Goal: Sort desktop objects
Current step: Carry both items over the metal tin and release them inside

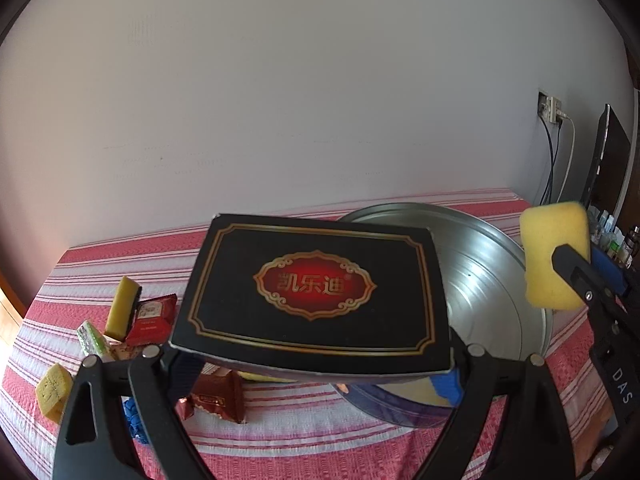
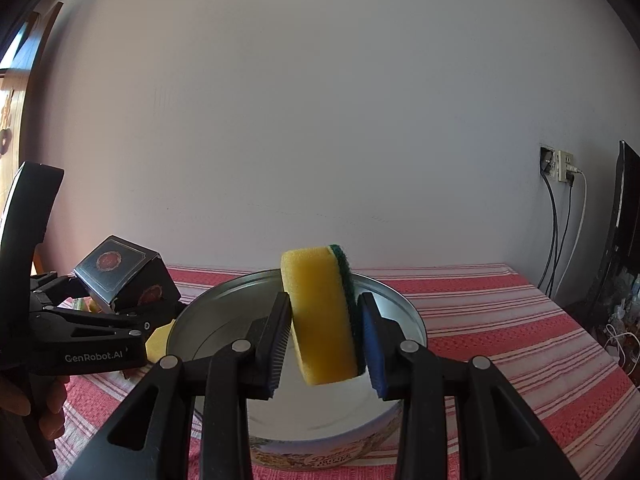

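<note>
The right gripper (image 2: 324,340), jaws pinching a soft, light yellow sponge (image 2: 320,316) across its faces above the round tin (image 2: 416,320), while at 9 o'clock the left gripper (image 1: 312,360), jaws wide, clamps the stiff black box (image 1: 316,284).

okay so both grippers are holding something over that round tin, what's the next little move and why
Probably lower the right gripper a little and let go. It is clamped on the yellow sponge, which hangs above the open, bare round tin, so a short drop should land it inside. The left gripper grips the black box wide, over the tin's near rim, so it could wait.
</note>
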A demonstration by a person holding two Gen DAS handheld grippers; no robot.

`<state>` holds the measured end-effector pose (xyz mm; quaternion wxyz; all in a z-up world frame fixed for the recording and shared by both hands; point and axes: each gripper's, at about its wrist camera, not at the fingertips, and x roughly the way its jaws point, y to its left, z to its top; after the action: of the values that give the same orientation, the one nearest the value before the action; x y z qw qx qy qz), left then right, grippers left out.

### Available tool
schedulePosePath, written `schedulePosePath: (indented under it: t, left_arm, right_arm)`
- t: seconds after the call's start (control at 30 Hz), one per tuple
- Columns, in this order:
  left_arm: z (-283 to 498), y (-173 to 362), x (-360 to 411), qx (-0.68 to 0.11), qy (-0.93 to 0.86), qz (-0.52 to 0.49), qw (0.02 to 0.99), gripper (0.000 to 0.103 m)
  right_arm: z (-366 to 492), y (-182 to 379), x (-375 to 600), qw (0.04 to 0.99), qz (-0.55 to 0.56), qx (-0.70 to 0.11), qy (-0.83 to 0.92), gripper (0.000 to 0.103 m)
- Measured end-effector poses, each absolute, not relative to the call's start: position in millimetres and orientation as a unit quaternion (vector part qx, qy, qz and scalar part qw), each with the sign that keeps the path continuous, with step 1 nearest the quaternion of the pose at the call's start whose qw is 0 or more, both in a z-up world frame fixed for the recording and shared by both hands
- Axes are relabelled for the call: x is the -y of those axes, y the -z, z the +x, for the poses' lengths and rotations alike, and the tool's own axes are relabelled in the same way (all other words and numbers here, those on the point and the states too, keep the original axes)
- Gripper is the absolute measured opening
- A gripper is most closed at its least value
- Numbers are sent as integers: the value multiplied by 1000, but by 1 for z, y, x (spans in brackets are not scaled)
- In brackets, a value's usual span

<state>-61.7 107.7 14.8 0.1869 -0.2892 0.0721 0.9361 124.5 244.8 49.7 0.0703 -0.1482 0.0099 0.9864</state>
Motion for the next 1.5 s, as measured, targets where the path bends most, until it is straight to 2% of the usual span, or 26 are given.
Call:
schedulePosePath:
  t: [0.37,0.57,0.8,1.13,1.5]
  left_arm:
    - [-83,-17,-142,-87,-933,-292,192,92]
    - [-94,-8,-157,-99,-933,-293,183,92]
    - [-97,7,-160,-107,-926,-306,195,92]
    - [-94,20,-164,-118,-916,-323,207,92]
    - [-99,20,-181,-124,-915,-324,204,92]
  right_arm:
    - [73,-61,-284,100,-156,-31,-982,37]
    - [51,-50,-295,111,-156,-52,-980,37]
    - [43,-39,-298,105,-180,-48,-977,37]
    - [38,-31,-286,135,-191,3,-972,37]
    - [32,-24,-299,144,-203,-6,-969,37]
